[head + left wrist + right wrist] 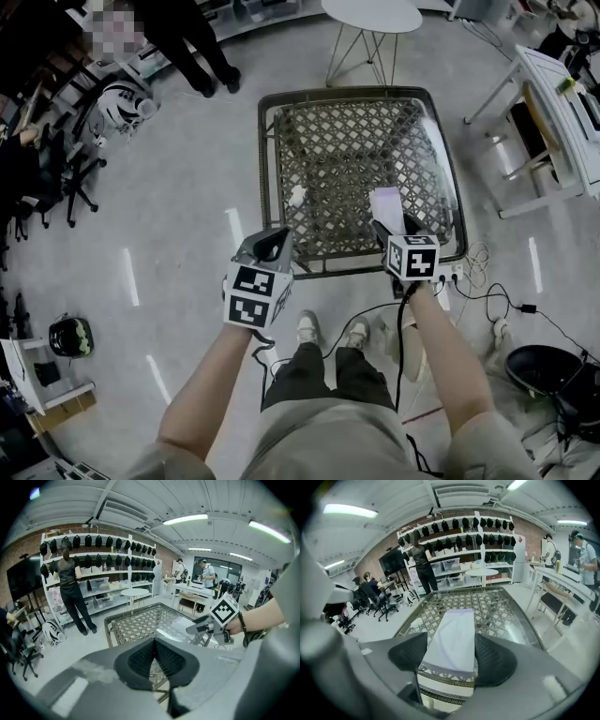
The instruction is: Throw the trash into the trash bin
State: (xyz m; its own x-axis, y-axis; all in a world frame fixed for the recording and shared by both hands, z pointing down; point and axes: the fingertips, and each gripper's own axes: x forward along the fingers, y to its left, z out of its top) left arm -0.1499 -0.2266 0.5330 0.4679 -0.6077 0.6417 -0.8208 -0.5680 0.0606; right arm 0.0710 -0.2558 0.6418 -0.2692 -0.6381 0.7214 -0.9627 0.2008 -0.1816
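A flat white packet (452,639) with a pale purple edge sits between the pads of my right gripper (452,657), which is shut on it and holds it above the near edge of the glass-topped wicker table (265,169). The head view shows the packet (386,204) sticking out ahead of the right gripper (396,228). My left gripper (274,246) hovers at the table's near left corner; its pads (140,656) meet with nothing between them. A small crumpled white scrap (297,196) lies on the glass near the left rim.
A round white side table (372,14) stands beyond the wicker table. A person (192,42) stands at the shelves far left. A white desk (562,112) is at the right. Cables and a power strip (457,273) lie on the floor, near a black round container (539,367).
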